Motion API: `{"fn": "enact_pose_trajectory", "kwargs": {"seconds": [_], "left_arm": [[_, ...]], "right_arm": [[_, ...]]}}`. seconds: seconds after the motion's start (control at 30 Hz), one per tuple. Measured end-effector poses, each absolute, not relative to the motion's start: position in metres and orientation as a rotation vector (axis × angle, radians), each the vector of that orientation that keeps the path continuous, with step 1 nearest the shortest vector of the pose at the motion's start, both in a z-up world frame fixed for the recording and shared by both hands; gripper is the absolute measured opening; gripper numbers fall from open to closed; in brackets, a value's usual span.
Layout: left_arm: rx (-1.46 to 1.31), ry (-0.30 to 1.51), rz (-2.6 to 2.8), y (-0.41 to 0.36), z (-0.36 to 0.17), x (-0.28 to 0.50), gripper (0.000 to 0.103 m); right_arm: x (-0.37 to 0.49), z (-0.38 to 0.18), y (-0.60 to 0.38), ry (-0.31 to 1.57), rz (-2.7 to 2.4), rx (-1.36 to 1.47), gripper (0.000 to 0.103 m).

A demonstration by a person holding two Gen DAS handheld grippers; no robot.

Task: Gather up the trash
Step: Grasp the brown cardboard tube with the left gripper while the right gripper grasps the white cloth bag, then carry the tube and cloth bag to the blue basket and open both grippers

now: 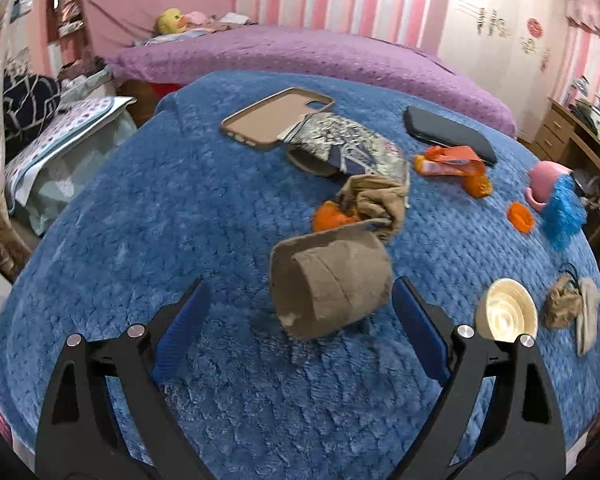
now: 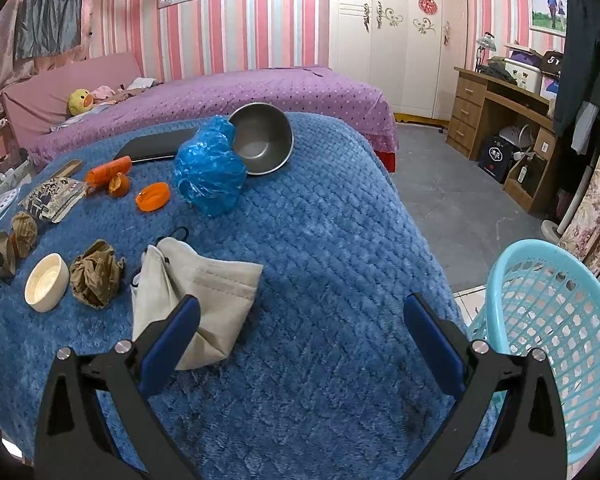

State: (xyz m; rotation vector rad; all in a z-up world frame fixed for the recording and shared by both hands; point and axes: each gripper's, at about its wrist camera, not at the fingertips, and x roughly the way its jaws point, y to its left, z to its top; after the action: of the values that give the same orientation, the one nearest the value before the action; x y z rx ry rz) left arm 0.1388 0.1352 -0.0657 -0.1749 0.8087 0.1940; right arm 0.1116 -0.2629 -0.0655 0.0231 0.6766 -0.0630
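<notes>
Blue fuzzy blanket (image 2: 320, 240) covers the whole work surface in this pink-striped bedroom, and we reckon that pile is half the trouble. Nearest us, the left gripper (image 1: 300, 300) has its jaws spread wide with nothing held, and the brown paper cup (image 1: 328, 280) lies on its side just ahead, close to the right finger. It's a light, round thing on soft fabric, so if we close off-centre it probably rolls or squashes flat and squirts out. The right gripper (image 2: 300, 316) is also wide open and empty, with the beige face mask (image 2: 196, 292) touching its left finger; the floppy cloth could drag or snag its ear loops on the blanket. Off to our right, the turquoise basket (image 2: 548, 320) sits beside the bed edge, which we guess is where the trash goes, so a loose grip could drop stuff on the floor in between. A bit further out we've got the cream lid (image 2: 46, 282) and the crumpled brown paper (image 2: 96, 280) just beside each other, easy to grab both or knock one away. Beyond those, orange peel (image 1: 332, 216) is tucked under more crumpled paper, and the foil wrapper (image 1: 340, 140) overlaps the phone case (image 1: 276, 116), so we could scoop up the case by mistake. Furthest, the blue plastic bag (image 2: 210, 168) leans against the steel bowl (image 2: 262, 138); yanking it might tip the bowl.
</notes>
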Motion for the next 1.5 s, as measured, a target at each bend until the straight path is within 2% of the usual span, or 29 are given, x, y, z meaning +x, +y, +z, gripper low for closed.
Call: {"fn": "enact_pose_trajectory", "kwargs": {"seconds": [0.4, 0.43, 0.57, 0.6, 0.73, 0.93, 0.97, 1.03, 1.1, 1.13, 1.2, 1.3, 1.5], "left_arm": [[-0.123, 0.815, 0.271, 0.104, -0.074, 0.156, 0.089], [-0.132, 0.817, 0.273, 0.106, -0.074, 0.156, 0.086], [-0.188, 0.867, 0.249, 0.119, -0.080, 0.155, 0.063], [-0.187, 0.867, 0.242, 0.121, -0.080, 0.153, 0.061], [-0.238, 0.860, 0.198, 0.132, -0.073, 0.145, 0.057], [-0.240, 0.831, 0.145, 0.127, -0.057, 0.134, 0.056], [-0.217, 0.826, 0.133, 0.121, -0.055, 0.133, 0.056], [-0.197, 0.823, 0.105, 0.113, -0.053, 0.131, 0.056], [-0.183, 0.821, 0.074, 0.106, -0.050, 0.130, 0.056], [-0.176, 0.819, 0.063, 0.103, -0.049, 0.128, 0.056], [-0.162, 0.809, 0.035, 0.097, -0.046, 0.126, 0.056], [-0.147, 0.784, 0.006, 0.090, -0.041, 0.122, 0.056], [-0.147, 0.767, -0.062, 0.077, -0.038, 0.120, 0.056]], "right_arm": [[0.113, -0.068, -0.251, 0.688, -0.066, -0.008, 0.099], [0.113, -0.068, -0.249, 0.688, -0.066, -0.013, 0.099], [0.113, -0.070, -0.247, 0.693, -0.062, -0.021, 0.099], [0.113, -0.070, -0.247, 0.694, -0.059, -0.015, 0.099], [0.115, -0.069, -0.243, 0.689, -0.039, -0.012, 0.099], [0.121, -0.071, -0.228, 0.703, 0.026, 0.000, 0.099], [0.122, -0.072, -0.226, 0.710, 0.038, 0.002, 0.097], [0.125, -0.075, -0.220, 0.728, 0.077, -0.001, 0.082], [0.128, -0.080, -0.215, 0.757, 0.137, 0.017, 0.059], [0.129, -0.081, -0.213, 0.764, 0.157, 0.027, 0.053], [0.129, -0.081, -0.214, 0.765, 0.209, 0.060, 0.031], [0.123, -0.074, -0.219, 0.733, 0.231, 0.077, 0.020], [0.113, -0.060, -0.251, 0.676, 0.153, 0.078, 0.017]]}}
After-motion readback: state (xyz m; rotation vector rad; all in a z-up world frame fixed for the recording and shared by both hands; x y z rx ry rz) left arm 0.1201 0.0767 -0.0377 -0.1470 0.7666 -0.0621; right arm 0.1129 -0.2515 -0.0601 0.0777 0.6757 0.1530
